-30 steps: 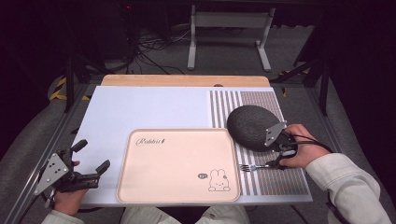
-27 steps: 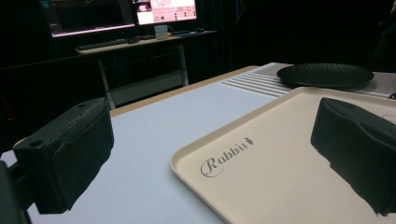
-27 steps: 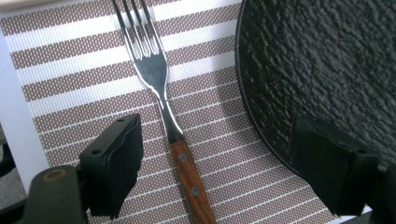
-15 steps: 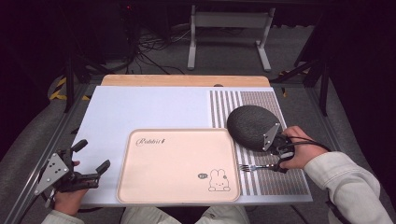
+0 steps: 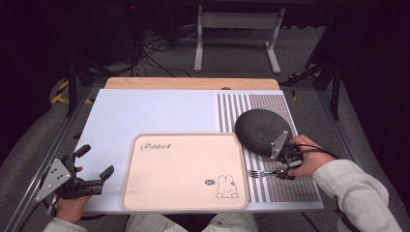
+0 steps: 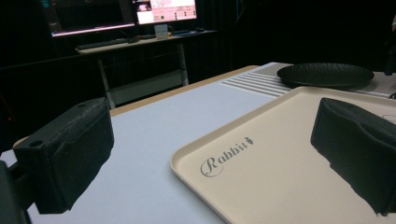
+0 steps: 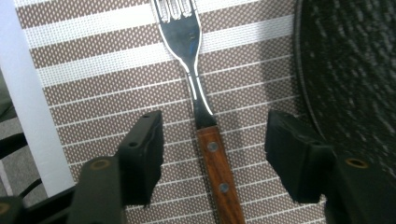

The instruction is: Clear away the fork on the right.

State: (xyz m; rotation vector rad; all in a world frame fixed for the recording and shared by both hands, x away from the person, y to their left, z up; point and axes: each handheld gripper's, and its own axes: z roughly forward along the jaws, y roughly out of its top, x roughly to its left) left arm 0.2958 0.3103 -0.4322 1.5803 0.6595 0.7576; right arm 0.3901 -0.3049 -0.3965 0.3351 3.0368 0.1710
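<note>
Fork [image 7: 194, 70] lies flat on the striped placemat [image 7: 93, 79] beside the dark plate [image 7: 350, 70], tines toward the tray [image 5: 183, 169], wooden handle between my right tongs [image 7: 212, 140], which have just been closing, not yet touching it.

The beige tray [image 6: 280, 154] bears the script word "Rabbit" near one corner
</note>
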